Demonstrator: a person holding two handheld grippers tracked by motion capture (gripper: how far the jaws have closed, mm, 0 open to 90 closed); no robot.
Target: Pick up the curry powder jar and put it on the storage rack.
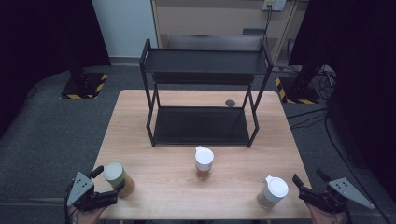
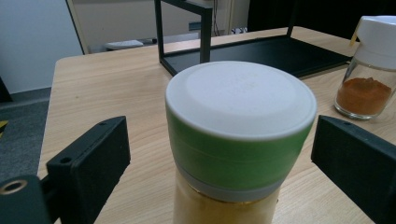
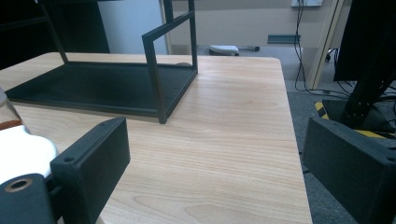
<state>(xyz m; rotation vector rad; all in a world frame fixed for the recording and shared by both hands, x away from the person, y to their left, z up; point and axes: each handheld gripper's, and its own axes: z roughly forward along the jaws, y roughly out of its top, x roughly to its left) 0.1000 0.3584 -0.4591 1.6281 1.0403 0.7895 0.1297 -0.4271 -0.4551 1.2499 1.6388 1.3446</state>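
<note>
Three jars along bench (image 1: 154,100) near edge: green-lidded jar (image 1: 118,178) at left corner between spread left tongs (image 1: 108,186), untouched; white-capped jar (image 1: 272,191) beside spread, empty right tongs (image 1: 301,188); spice jar (image 1: 203,162) mid-edge, before black rack (image 1: 201,100).

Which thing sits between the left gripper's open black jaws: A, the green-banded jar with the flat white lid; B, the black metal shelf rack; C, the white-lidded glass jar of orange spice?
A: the green-banded jar stands between the left gripper's open jaws, untouched by either.
</note>
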